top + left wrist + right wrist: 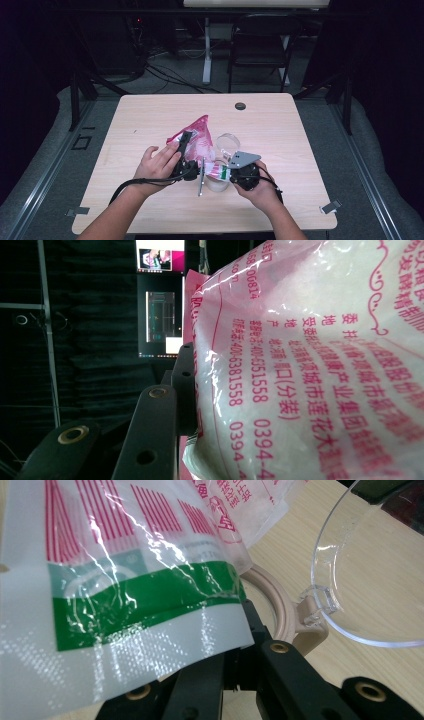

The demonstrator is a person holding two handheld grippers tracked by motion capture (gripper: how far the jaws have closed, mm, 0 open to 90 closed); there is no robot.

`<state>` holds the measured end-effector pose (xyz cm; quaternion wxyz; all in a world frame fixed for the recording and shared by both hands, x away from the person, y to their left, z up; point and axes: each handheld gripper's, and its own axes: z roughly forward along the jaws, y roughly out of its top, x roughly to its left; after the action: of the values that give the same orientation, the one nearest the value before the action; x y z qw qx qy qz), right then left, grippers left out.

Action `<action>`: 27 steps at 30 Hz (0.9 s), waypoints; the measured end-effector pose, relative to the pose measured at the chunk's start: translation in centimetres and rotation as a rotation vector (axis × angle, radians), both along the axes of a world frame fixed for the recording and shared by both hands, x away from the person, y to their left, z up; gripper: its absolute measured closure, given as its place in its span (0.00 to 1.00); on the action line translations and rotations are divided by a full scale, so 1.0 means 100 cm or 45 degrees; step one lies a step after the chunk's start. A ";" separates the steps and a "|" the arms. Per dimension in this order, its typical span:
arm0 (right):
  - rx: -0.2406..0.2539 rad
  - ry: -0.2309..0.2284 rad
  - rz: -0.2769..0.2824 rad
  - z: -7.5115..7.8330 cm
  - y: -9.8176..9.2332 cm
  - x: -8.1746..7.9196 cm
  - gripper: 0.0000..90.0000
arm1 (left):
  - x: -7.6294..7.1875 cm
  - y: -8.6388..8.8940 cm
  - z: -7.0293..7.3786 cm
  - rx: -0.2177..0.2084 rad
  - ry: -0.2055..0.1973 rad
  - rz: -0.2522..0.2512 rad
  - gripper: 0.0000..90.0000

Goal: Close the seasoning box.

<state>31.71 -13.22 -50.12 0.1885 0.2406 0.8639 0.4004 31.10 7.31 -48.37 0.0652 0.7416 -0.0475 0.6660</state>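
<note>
While held by both grippers above the near middle of the wooden table (pixel 150 125), one pink-and-white plastic bag (pixel 200 137) of white granules, printed in red characters, tilted with its pink corner toward the far side. Left gripper (pixel 186 145) clamped part-way on the bag's left side; in the left gripper view one black jaw seen pressed flat against the bulging bag (pixel 310 365), the other jaw hidden behind it. Right gripper (pixel 231 171) pinched tight on the bag's sealed end with one green stripe, near right; in the right gripper view that flat sealed edge (pixel 125 605) lying across the jaws. One clear jar (pixel 222 150) on the table just under and to the right of the bag, its beige rim (pixel 282 610) and one clear hinged lid (pixel 370 565), swung open, close beyond the right jaws. Two hands, one on each gripper: left hand (pixel 156 164), right hand (pixel 260 190). One small dark round cap (pixel 240 106) set in the table's far edge, well apart from the bag. One folding chair (pixel 260 45) on the floor beyond the table.
</note>
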 end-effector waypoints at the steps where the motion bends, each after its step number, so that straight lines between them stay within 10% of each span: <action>1: 0.001 0.000 -0.001 0.000 0.000 0.000 1.00 | 0.000 0.000 0.000 -0.001 0.006 0.001 0.73; 27: -0.003 -0.005 -0.011 0.001 -0.003 0.000 1.00 | -0.002 -0.005 0.004 -0.005 -0.008 -0.018 0.73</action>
<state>31.74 -13.51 -50.05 0.1922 0.2433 0.8629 0.3990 30.92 6.86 -47.96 0.0713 0.7389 -0.0518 0.6680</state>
